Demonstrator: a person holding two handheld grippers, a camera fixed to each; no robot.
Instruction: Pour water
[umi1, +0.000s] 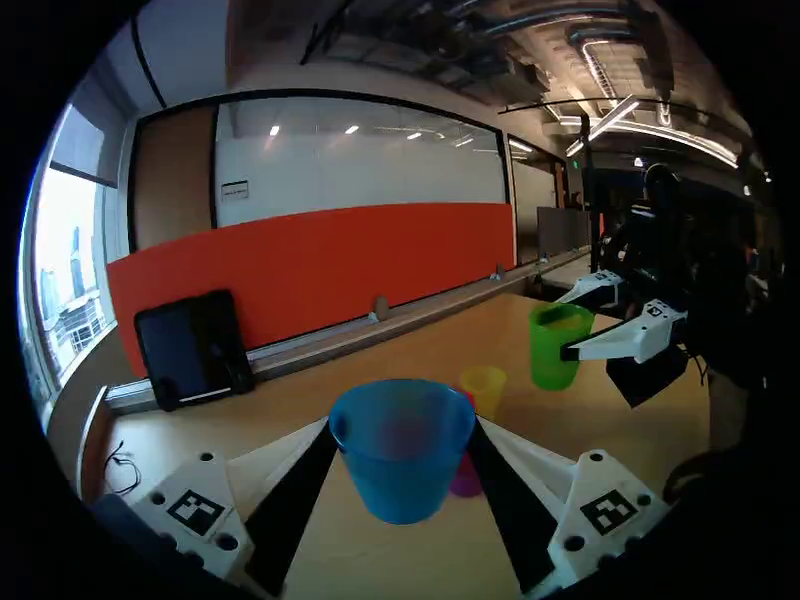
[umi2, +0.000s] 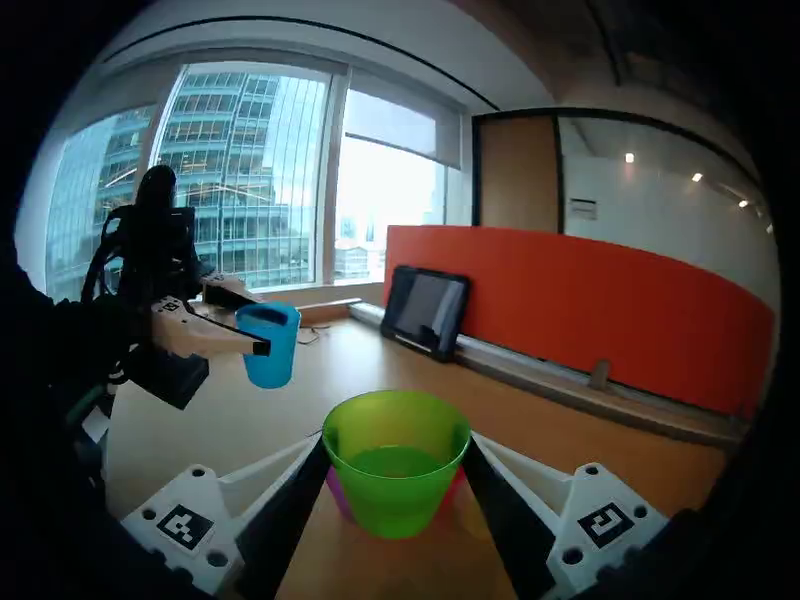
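Nearest to the lens in the left gripper view: the blue cup (umi1: 403, 470), pressed on both sides by the fingers of the left gripper (umi1: 403, 440), so closed tight on it. Stands upright, lifted above the wooden table (umi1: 430, 345). Just behind and lower, on the table: a pink cup (umi1: 466, 482), mostly hidden, and beside it a yellow cup (umi1: 485, 385). Farther to the right: the green cup (umi1: 548, 360), also upright and in the air, caught between the two fingers of the right gripper (umi1: 562, 330). Well apart from the blue cup, not touching. At the back left: a dark tablet (umi1: 195, 345), leaning on the orange partition (umi1: 320, 260).

Nearest in the right gripper view: the same green cup, squeezed from both sides by this gripper's own fingers. Holds water (umi2: 395, 462) low inside, level. Farther to the left: the blue cup, upright, in the grip of the other tool, with a dark sleeve behind. Beyond, the tablet and the partition again, then tall windows (umi2: 250, 190) with towers outside.
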